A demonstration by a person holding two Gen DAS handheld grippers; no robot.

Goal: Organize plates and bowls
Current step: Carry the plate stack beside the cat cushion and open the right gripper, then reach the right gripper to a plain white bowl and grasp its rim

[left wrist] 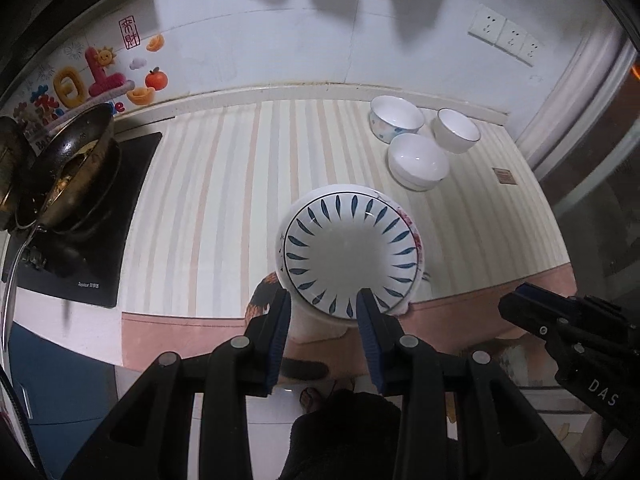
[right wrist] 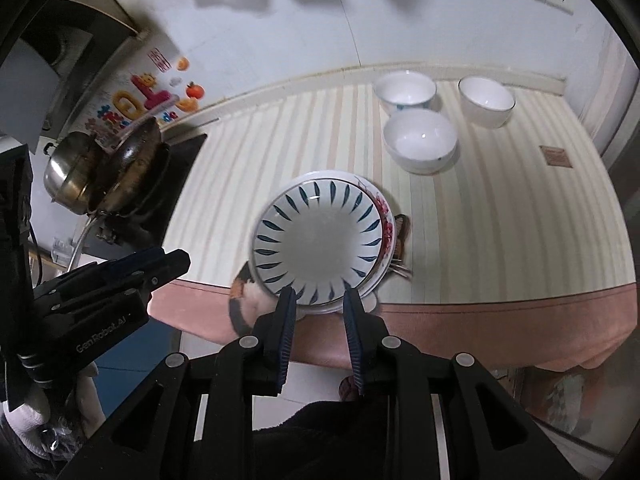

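A blue-leaf patterned plate (left wrist: 350, 250) tops a stack of plates at the counter's front edge; it also shows in the right wrist view (right wrist: 318, 240). A red-flowered plate (right wrist: 385, 216) lies under it. Three white bowls stand at the back right: one with a floral print (left wrist: 396, 118), one with a dark rim (left wrist: 457, 130), one plain (left wrist: 418, 160). My left gripper (left wrist: 324, 306) is open, its fingers just before the stack's near rim. My right gripper (right wrist: 319, 300) is open at the same rim. Neither holds anything.
A dark wok (left wrist: 76, 168) and a steel pot (right wrist: 70, 176) sit on a black cooktop (left wrist: 120, 216) at the left. The striped counter (left wrist: 224, 208) ends in a pink front edge (right wrist: 500, 320). Wall sockets (left wrist: 504, 36) are at the upper right.
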